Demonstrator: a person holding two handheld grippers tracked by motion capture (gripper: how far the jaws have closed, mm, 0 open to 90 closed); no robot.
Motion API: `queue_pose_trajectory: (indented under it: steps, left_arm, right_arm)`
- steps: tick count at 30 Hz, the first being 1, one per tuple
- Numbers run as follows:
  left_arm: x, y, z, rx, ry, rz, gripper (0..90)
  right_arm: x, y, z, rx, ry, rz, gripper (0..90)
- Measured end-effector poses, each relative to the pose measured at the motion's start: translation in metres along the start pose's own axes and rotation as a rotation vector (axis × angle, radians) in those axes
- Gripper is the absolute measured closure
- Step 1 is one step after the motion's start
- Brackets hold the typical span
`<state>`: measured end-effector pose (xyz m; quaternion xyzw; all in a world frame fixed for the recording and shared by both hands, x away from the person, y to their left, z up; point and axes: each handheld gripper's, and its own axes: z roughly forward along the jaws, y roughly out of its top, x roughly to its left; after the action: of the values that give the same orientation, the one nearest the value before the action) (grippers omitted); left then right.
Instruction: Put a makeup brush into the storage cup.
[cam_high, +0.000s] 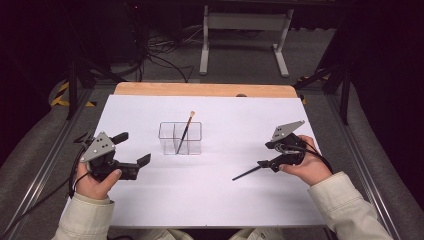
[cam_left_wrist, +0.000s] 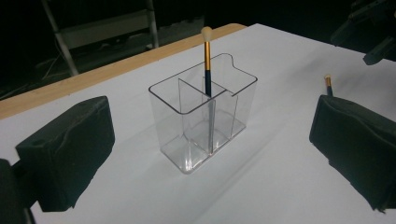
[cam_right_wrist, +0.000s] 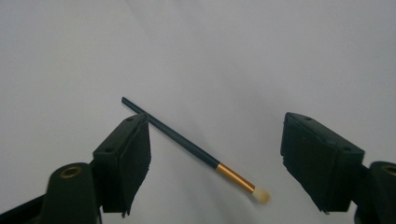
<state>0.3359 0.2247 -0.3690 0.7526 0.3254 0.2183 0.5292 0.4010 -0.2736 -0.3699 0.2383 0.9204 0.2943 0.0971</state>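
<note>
Both grippers' fingers spread; left gripper (cam_high: 131, 151) idle, right gripper (cam_right_wrist: 215, 154) partly hiding a brush (cam_right_wrist: 187, 145).

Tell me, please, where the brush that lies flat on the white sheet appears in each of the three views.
High view: the loose brush lies right of centre, its dark handle reaching left from the right gripper.
Left gripper view: its gold band and tip show at the right, above the right-hand jaw.
Right gripper view: it lies slantwise between the open jaws, pale tip lower right.
Shared landmark: the white sheet beneath it.
</note>
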Motion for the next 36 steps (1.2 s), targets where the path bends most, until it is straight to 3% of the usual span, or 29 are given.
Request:
queue_pose_trajectory:
  steps: [10, 13, 15, 20, 27, 36]
  left_arm:
    - [0.000, -0.003, -0.006, 0.010, 0.011, -0.001, 0.9]
    - [0.001, -0.004, -0.006, 0.012, 0.012, -0.005, 0.9]
    - [0.001, -0.004, -0.006, 0.011, 0.014, -0.004, 0.9]
    - [0.001, -0.004, -0.004, 0.016, 0.009, -0.004, 0.9]
    - [0.002, -0.004, -0.003, 0.018, 0.005, -0.005, 0.9]
    - [0.001, -0.004, -0.002, 0.026, 0.001, -0.001, 0.9]
  right_arm:
    - [-0.005, 0.011, 0.001, 0.043, 0.036, -0.040, 15.7]
    - [-0.006, 0.013, 0.002, 0.068, 0.082, -0.086, 9.9]
    - [-0.007, 0.015, 0.003, 0.078, 0.102, -0.080, 9.4]
    - [-0.005, 0.020, 0.005, 0.122, 0.138, -0.119, 4.3]
    - [-0.002, 0.027, 0.011, 0.176, 0.155, -0.189, 4.1]
    - [-0.005, 0.029, 0.016, 0.217, 0.157, -0.211, 4.3]
